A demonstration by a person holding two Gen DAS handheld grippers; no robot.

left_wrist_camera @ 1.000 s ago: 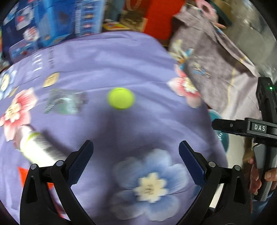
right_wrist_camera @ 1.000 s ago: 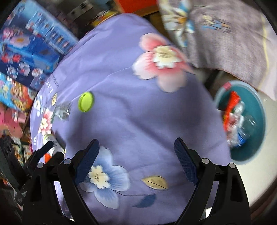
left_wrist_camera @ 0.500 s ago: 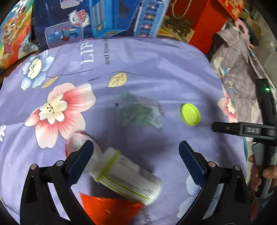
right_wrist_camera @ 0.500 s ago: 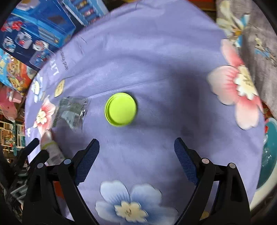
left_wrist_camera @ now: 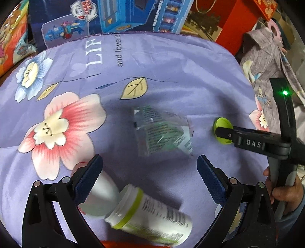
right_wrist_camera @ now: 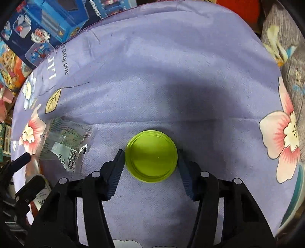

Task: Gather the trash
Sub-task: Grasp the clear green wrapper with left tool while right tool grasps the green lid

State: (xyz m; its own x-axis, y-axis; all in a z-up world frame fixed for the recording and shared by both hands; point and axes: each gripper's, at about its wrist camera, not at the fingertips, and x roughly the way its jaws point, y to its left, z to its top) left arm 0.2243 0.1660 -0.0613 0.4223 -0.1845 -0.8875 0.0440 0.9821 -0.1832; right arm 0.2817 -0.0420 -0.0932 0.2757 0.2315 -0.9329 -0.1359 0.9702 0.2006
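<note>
Lime-green plastic lid (right_wrist_camera: 151,156) flat on the purple floral cloth (right_wrist_camera: 171,66), right gripper (right_wrist_camera: 150,164) pinching its rim.
Lift straight, squeeze light: shallow rim may slip. Left gripper (left_wrist_camera: 148,177) spread over the white bottle (left_wrist_camera: 152,215).

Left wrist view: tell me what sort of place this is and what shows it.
Probably a cluttered home room or a toy storage corner. A purple floral cloth covers the table, boxed toy sets are stacked behind it, and a grey printed garment is draped to the right. Trash on the cloth includes a white bottle.
</note>
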